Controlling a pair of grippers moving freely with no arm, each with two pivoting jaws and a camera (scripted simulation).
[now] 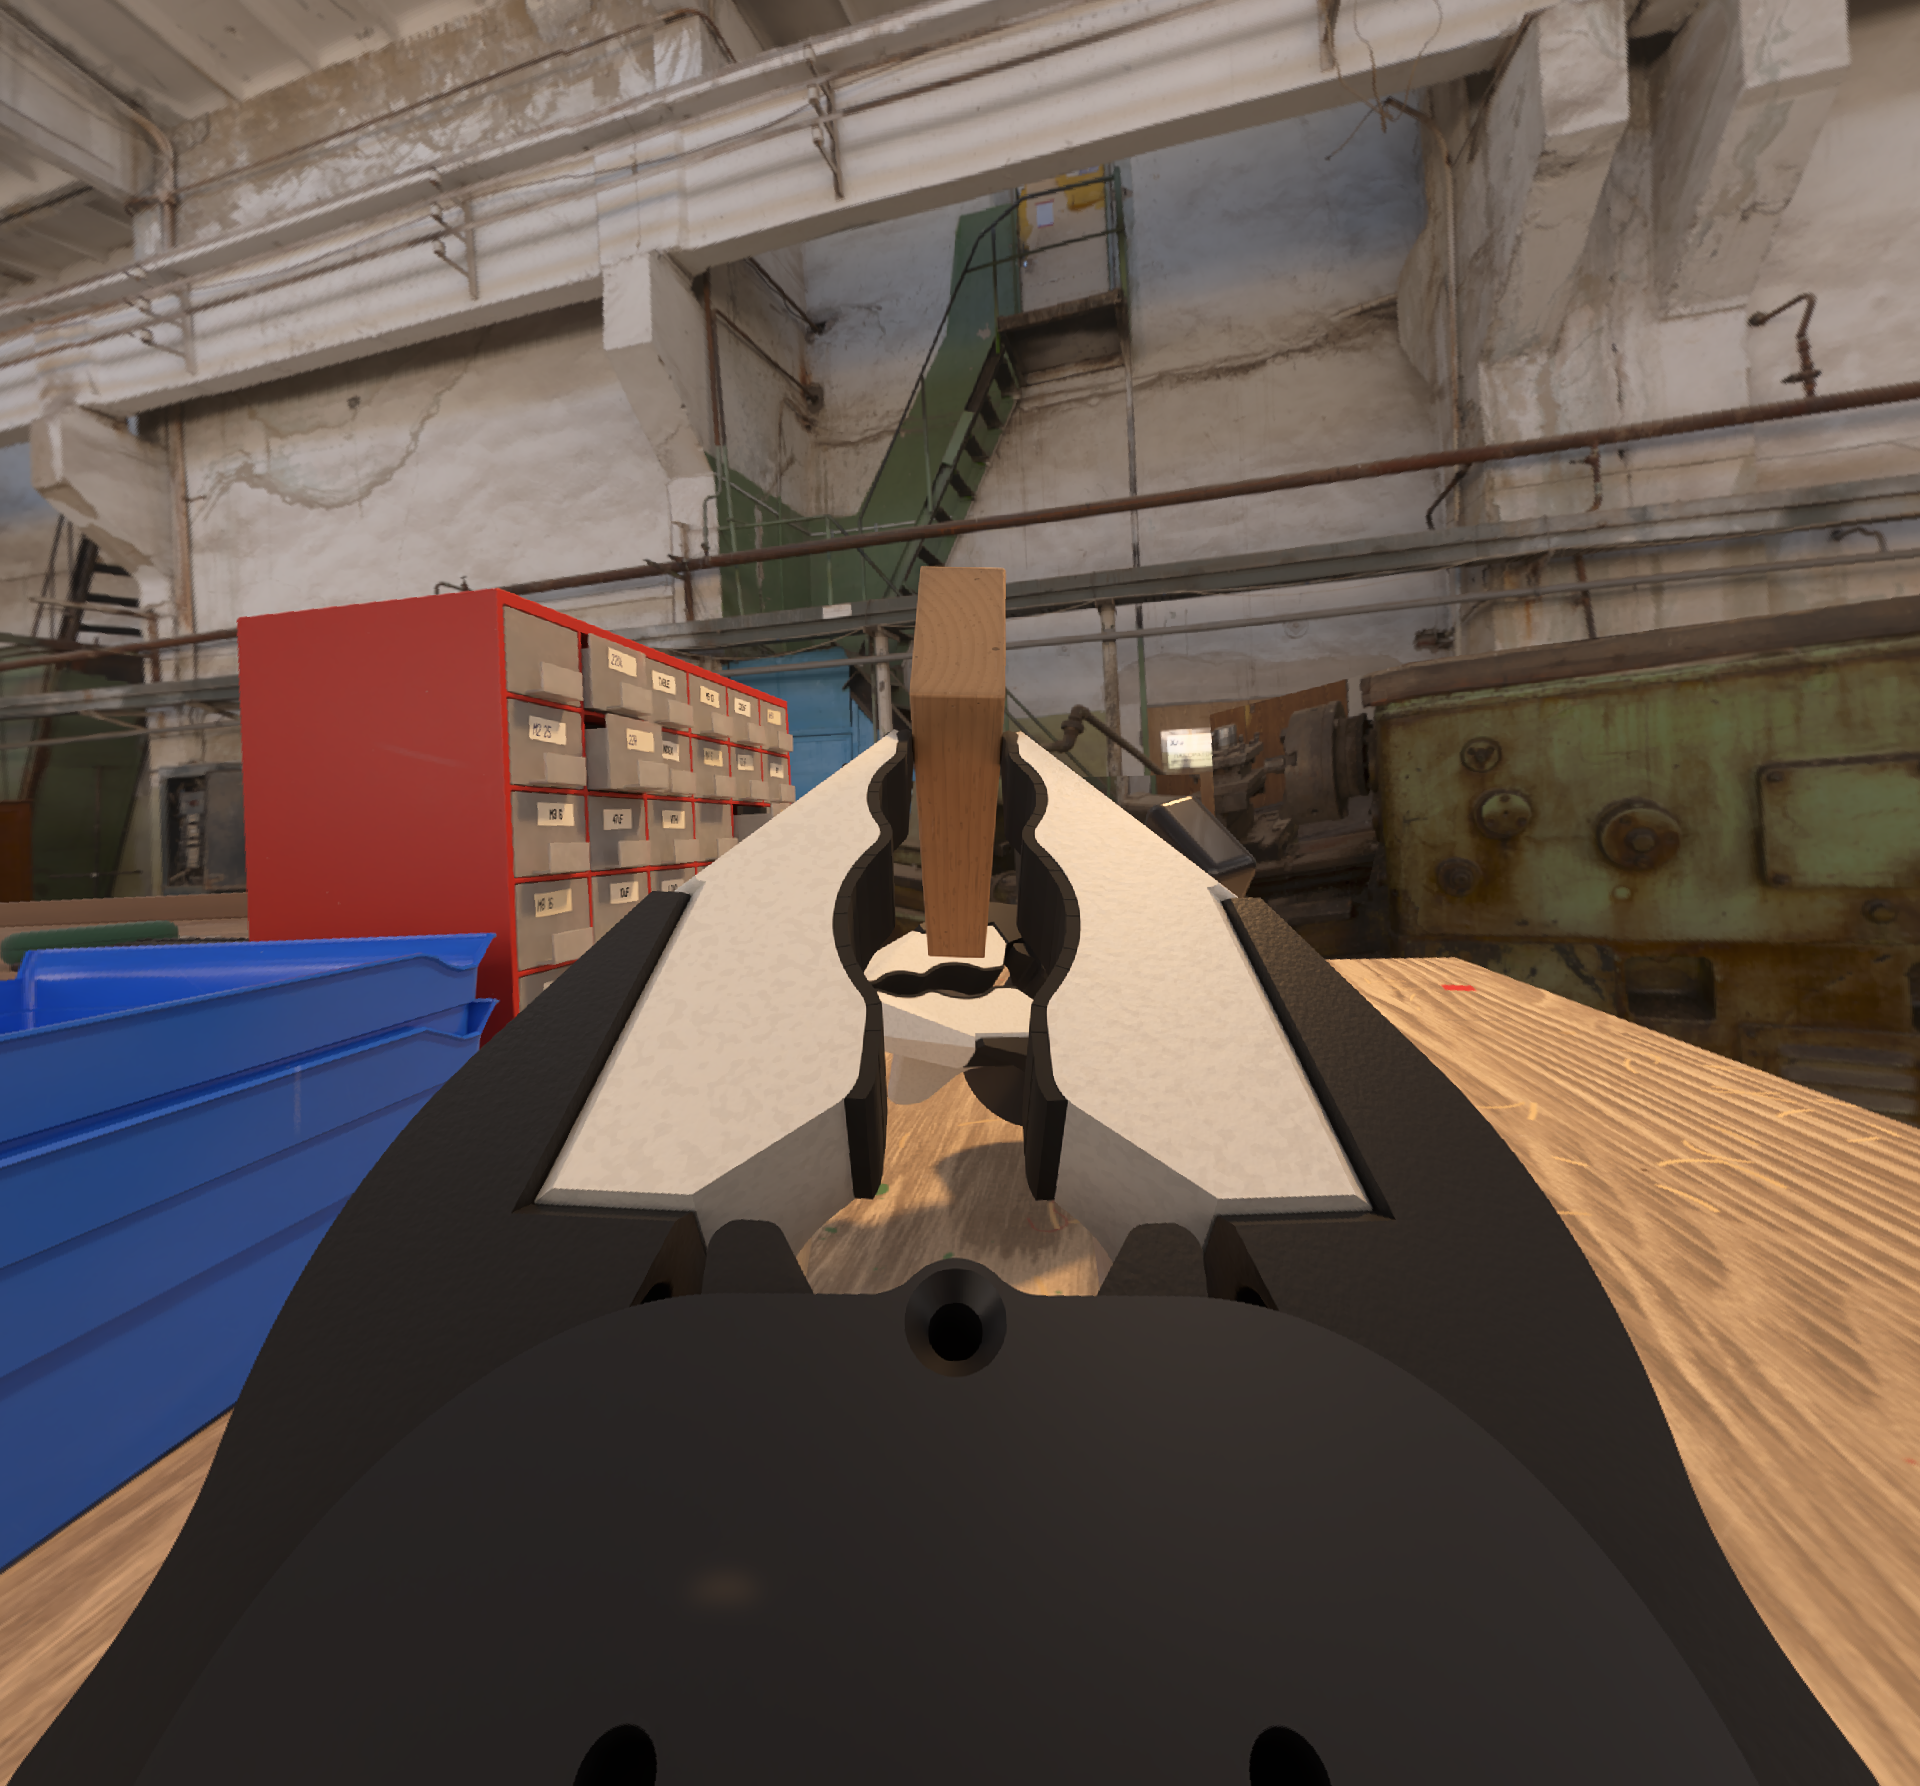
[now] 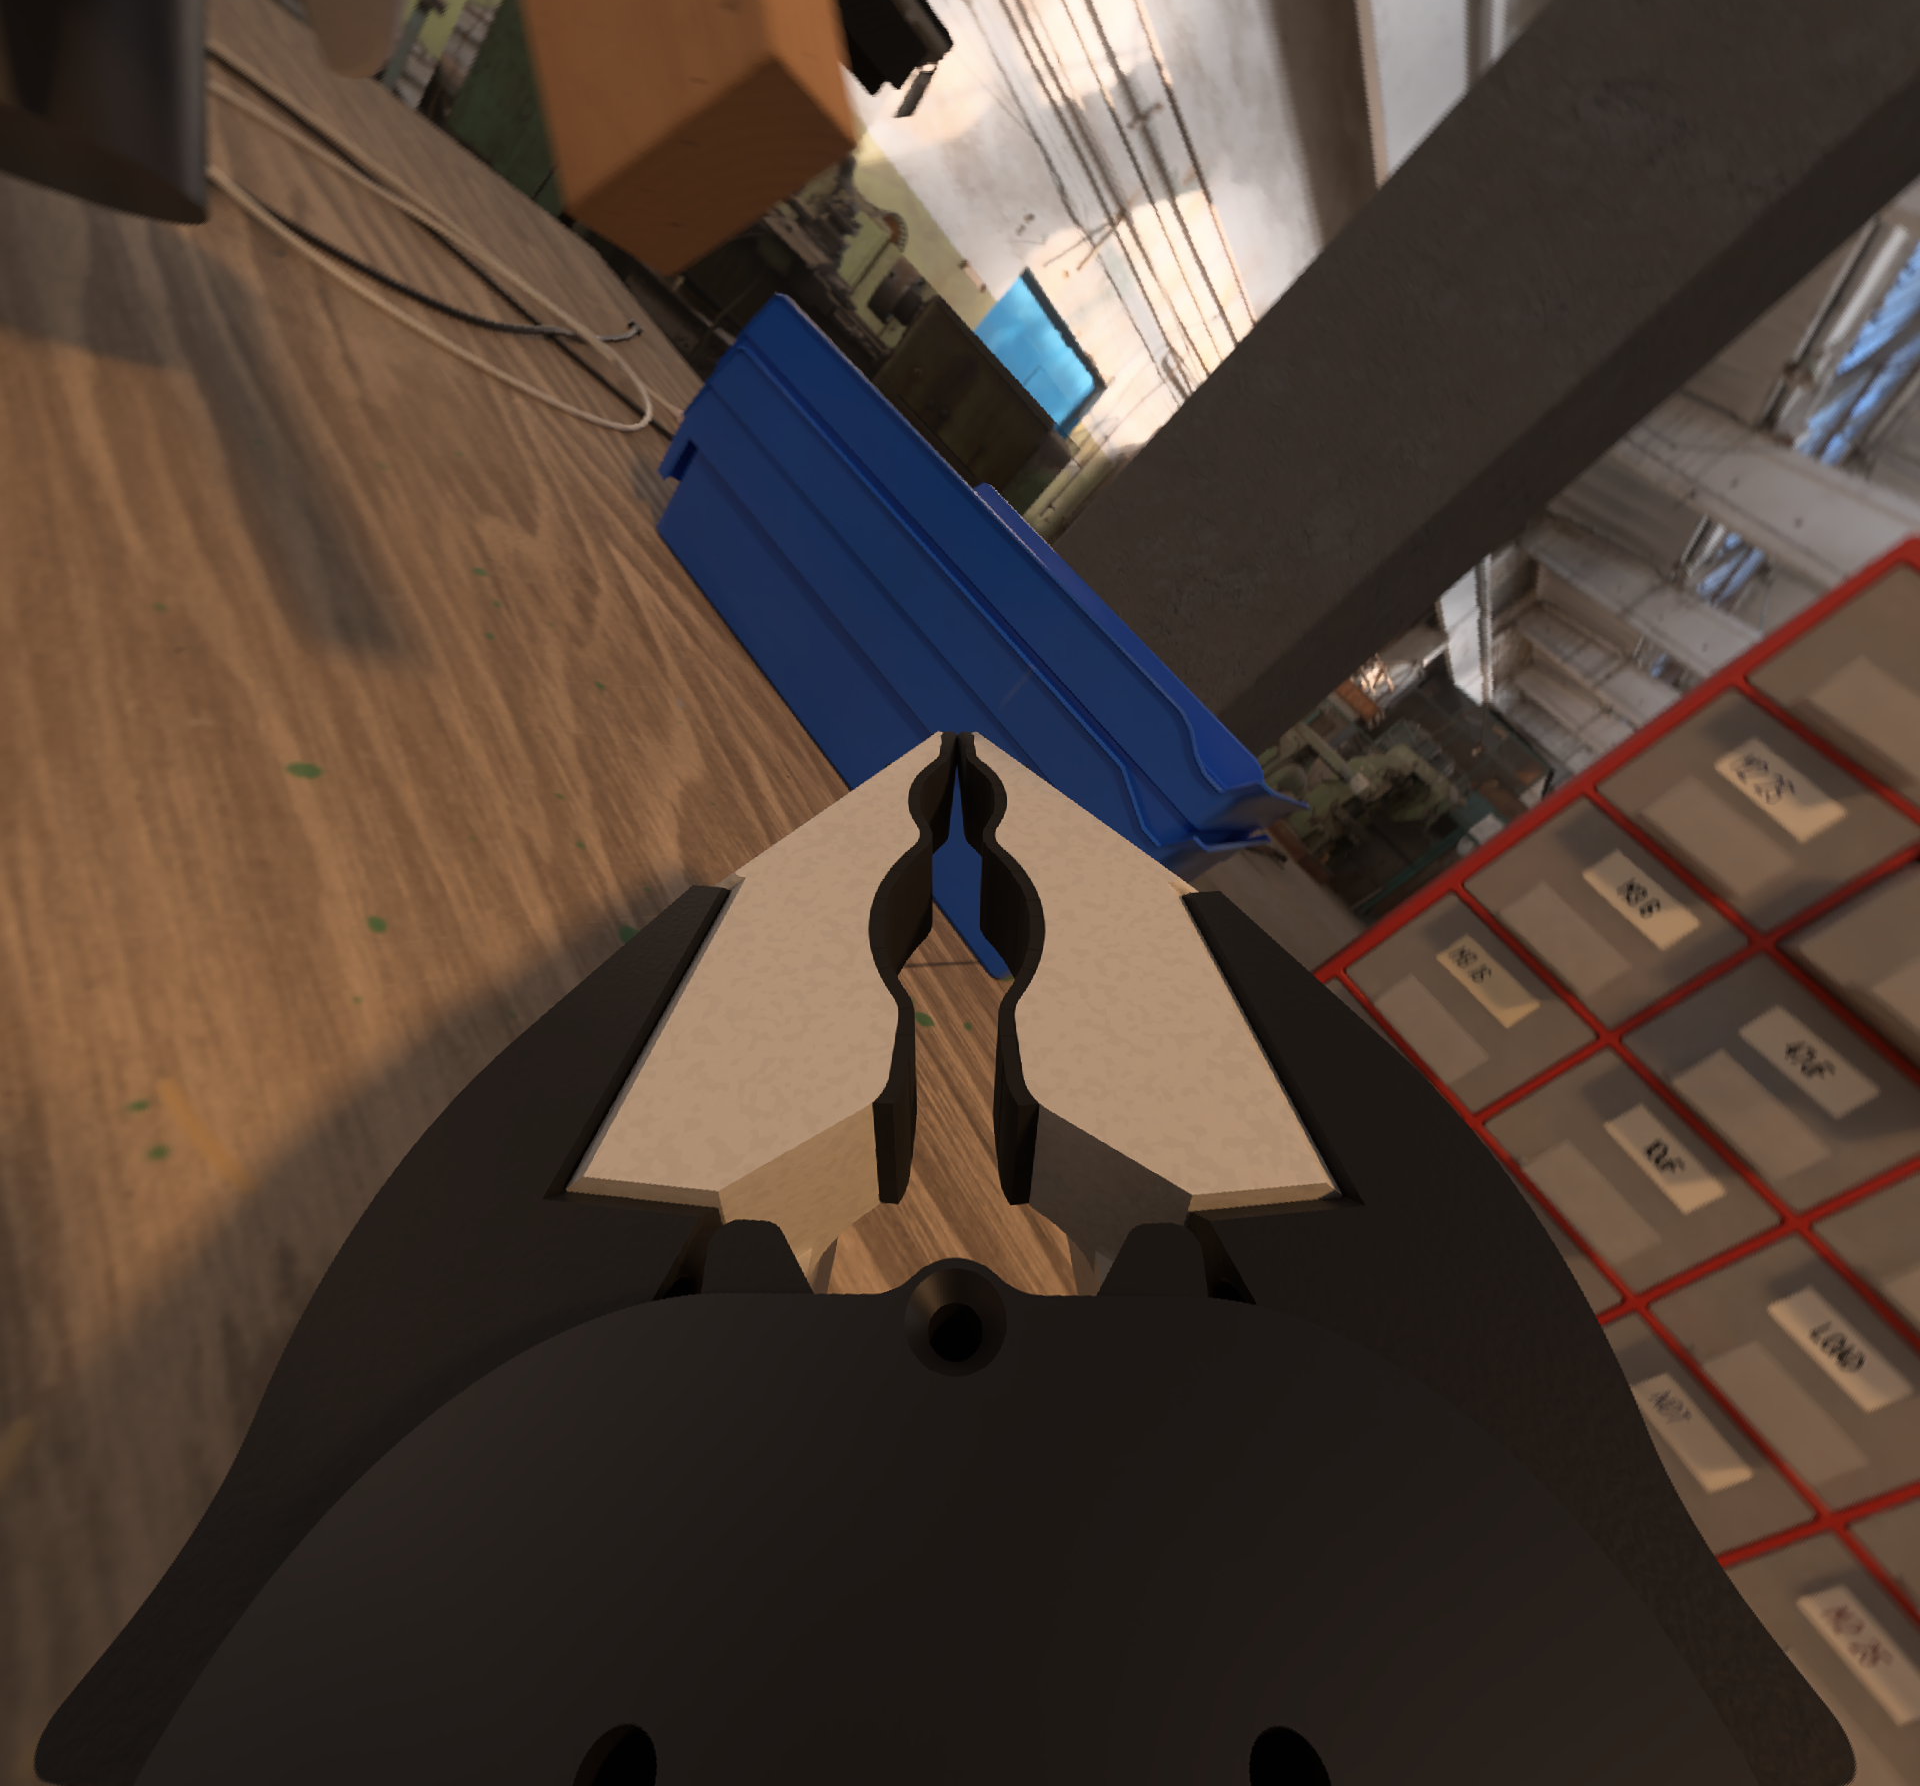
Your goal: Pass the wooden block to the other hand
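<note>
Now we see our left gripper (image 1: pixel 957 749) clamping the smooth rectangular wooden block (image 1: pixel 958 770) upright above the grainy table (image 1: pixel 1621 1217); our right gripper (image 2: pixel 957 744) is closed, empty.

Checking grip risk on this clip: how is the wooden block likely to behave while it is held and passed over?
The wooden block looks rigid, so it probably won't flex. Its flat faces suit the left gripper. It stands well above that gripper, so a knock might pivot it. The right gripper is shut and empty.

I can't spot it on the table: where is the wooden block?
Left wrist view: the wooden block stands upright, clamped between the left gripper's fingers, above the table.
</note>
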